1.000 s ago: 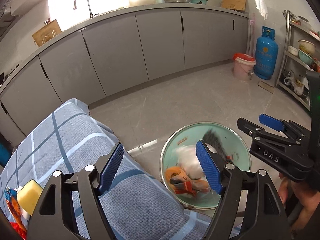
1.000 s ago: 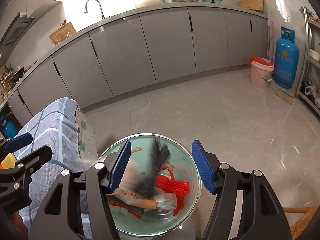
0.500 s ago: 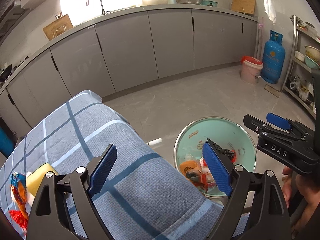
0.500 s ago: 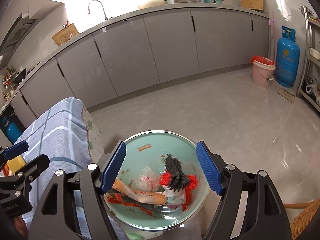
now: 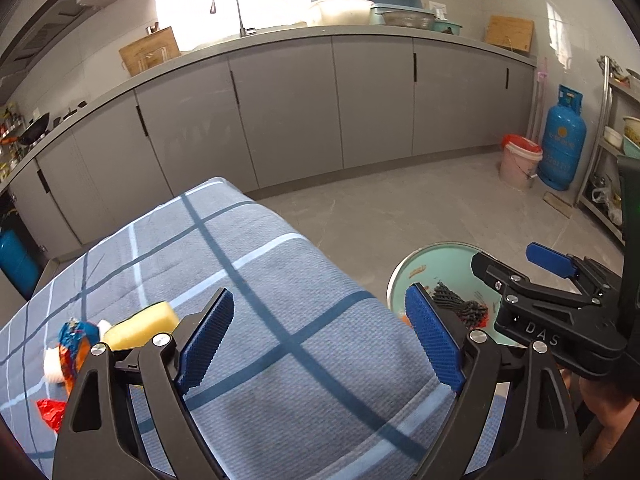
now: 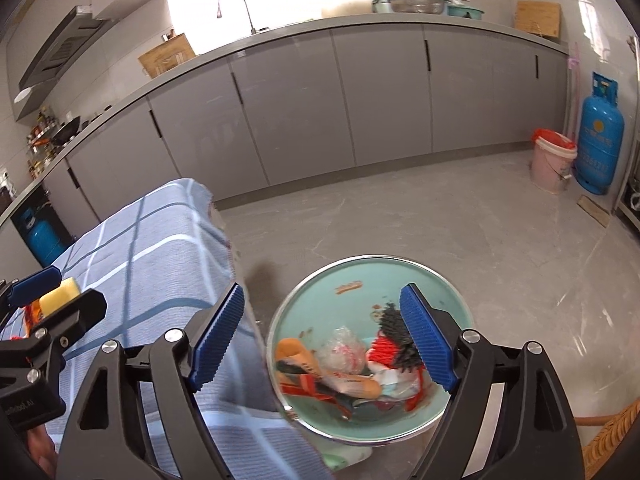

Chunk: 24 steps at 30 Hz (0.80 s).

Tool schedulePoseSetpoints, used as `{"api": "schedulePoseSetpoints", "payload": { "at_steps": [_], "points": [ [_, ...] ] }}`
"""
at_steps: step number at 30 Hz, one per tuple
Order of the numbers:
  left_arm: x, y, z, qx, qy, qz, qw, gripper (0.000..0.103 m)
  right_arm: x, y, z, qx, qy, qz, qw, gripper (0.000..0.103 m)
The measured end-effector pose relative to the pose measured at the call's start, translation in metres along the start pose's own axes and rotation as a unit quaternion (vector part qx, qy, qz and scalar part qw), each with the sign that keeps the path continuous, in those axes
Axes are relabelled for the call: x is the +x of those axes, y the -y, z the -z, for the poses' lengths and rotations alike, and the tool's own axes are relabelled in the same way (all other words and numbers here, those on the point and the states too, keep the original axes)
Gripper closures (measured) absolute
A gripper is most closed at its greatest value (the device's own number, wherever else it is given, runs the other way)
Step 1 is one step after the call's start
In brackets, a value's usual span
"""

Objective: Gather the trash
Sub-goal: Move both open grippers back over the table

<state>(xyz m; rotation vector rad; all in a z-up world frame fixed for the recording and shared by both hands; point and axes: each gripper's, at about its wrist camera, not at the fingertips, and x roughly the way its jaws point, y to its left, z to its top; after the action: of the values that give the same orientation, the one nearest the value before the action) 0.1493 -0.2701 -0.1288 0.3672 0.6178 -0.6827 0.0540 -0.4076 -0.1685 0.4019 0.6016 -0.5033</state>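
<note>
Both tongs are hanging released and empty: our left gripper (image 5: 320,340) is hovering with its jaws spread over the checked cloth (image 5: 248,280), and our right gripper (image 6: 320,336) is gaping just above the bowl (image 6: 448,280) beside the table's edge. We are finding the collected trash heaped in that bowl: a black scrubby bundle (image 6: 394,326), red netting (image 6: 384,350), a crumpled clear bag (image 6: 346,346) and an orange wrapper (image 6: 296,354). We are judging that one drop is done and that we are now turning to the next pick. What is waiting on the cloth sits to the left of our left gripper: a yellow sponge (image 5: 140,326), a blue-and-orange wrapper (image 5: 74,340) touching it, and a red scrap (image 5: 50,408) nearer us. The next move is calling for us to swing the left gripper leftward, straddle one piece, close on it, and carry it across to the bowl.
</note>
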Motion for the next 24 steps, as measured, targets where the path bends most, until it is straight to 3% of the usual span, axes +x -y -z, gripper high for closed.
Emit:
{"api": "schedulePoseSetpoints", "payload": {
  "at_steps": [24],
  "points": [
    [-0.036, -0.117, 0.047, -0.094, -0.011, -0.068, 0.9933, 0.016, -0.018, -0.117, 0.010, -0.080, -0.006, -0.059, 0.995, 0.015]
  ]
}}
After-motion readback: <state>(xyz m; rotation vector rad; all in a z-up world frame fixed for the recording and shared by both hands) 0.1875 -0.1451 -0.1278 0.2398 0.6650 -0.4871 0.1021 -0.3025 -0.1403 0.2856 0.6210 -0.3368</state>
